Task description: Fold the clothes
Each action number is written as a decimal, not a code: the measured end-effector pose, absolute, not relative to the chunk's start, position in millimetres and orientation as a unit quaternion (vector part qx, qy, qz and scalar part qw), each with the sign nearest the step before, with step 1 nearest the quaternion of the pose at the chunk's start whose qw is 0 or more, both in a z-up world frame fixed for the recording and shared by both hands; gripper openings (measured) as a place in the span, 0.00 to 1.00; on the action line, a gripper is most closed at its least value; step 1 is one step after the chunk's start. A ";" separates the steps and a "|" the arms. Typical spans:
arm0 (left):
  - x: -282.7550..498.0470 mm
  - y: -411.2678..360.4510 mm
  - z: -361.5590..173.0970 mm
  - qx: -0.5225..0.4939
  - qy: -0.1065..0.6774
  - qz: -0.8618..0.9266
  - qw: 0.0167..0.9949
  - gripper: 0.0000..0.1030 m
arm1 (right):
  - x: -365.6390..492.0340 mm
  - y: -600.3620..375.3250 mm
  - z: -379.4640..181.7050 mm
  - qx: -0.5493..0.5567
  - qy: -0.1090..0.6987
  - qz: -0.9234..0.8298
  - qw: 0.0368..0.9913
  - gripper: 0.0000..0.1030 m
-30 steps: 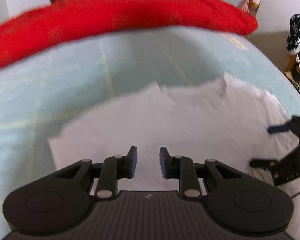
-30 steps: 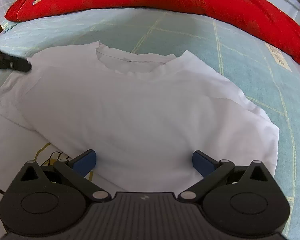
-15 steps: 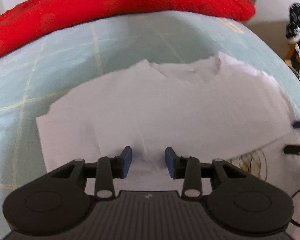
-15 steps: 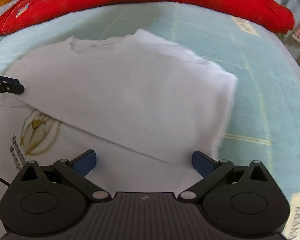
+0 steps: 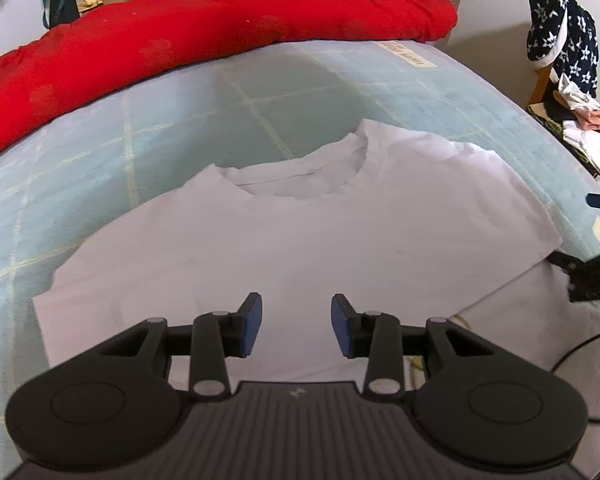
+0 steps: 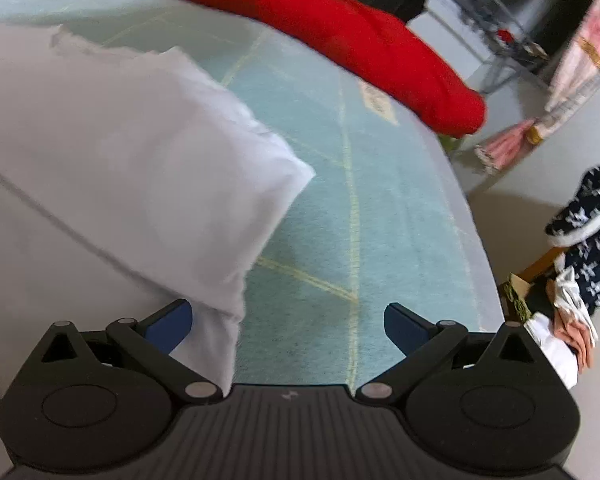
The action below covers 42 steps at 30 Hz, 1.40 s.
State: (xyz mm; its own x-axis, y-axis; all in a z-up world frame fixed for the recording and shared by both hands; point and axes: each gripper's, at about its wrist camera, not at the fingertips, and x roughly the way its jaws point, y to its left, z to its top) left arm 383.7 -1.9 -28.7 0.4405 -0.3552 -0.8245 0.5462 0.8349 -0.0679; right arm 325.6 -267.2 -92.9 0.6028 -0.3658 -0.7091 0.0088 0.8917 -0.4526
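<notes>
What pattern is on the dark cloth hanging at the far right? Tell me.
White stars on dark navy cloth, clearest in the left wrist view.

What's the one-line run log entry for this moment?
stage: fold | white cotton T-shirt flat on pale blue mat | left gripper open, empty | right gripper open, empty

White t-shirt (image 5: 300, 240) on pale blue-green bed sheet (image 5: 160, 128) crossed by thin yellowish grid lines. Plain red quilt (image 5: 204, 28) along far edge. Far right, navy garment (image 5: 564, 44) patterned with white stars. Black grippers, blue pads (image 5: 252, 324).
</notes>
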 end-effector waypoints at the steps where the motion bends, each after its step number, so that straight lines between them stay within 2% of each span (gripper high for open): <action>1: 384.0 -5.3 -29.0 0.106 0.457 -0.269 0.841 0.37 | 329.8 -268.8 -93.8 -0.203 0.429 -0.115 0.873 1.00; 5: 384.0 -15.7 -27.0 0.116 0.456 -0.276 0.838 0.37 | 336.3 -281.3 -92.8 -0.181 0.422 -0.148 0.876 1.00; 10: 387.2 -20.1 -24.4 0.124 0.455 -0.276 0.837 0.37 | 327.6 -309.8 -89.5 -0.078 0.452 -0.161 0.874 1.00; 14: 390.3 -17.1 -20.9 0.116 0.446 -0.273 0.844 0.37 | 321.9 -307.7 -72.0 -0.078 0.450 -0.149 0.877 1.00; 20: 388.7 -19.5 -31.2 0.117 0.448 -0.276 0.842 0.37 | 331.3 -283.5 -46.5 -0.038 0.388 -0.033 0.920 1.00; 24: 388.2 -14.1 -43.2 0.118 0.461 -0.268 0.837 0.37 | 350.0 -269.7 -64.8 -0.002 0.398 0.040 0.916 1.00; 28: 390.4 1.7 -46.0 0.130 0.466 -0.241 0.841 0.37 | 353.2 -290.0 -93.3 0.012 0.457 0.001 0.889 1.00; 35: 400.1 8.1 -46.3 0.124 0.463 -0.231 0.846 0.37 | 369.1 -294.2 -55.9 0.002 0.397 0.018 0.918 1.00; 42: 411.4 6.7 -54.3 0.114 0.465 -0.229 0.847 0.43 | 402.6 -285.8 -96.1 -0.011 0.432 0.027 0.901 1.00</action>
State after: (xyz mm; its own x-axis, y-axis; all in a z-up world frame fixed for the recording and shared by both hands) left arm 411.4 6.7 -54.3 0.4621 -0.2823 -0.8407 0.4952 0.8686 -0.0195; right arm 402.6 -285.8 -96.1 0.6248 0.0392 -0.7798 -0.0576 0.9983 0.0040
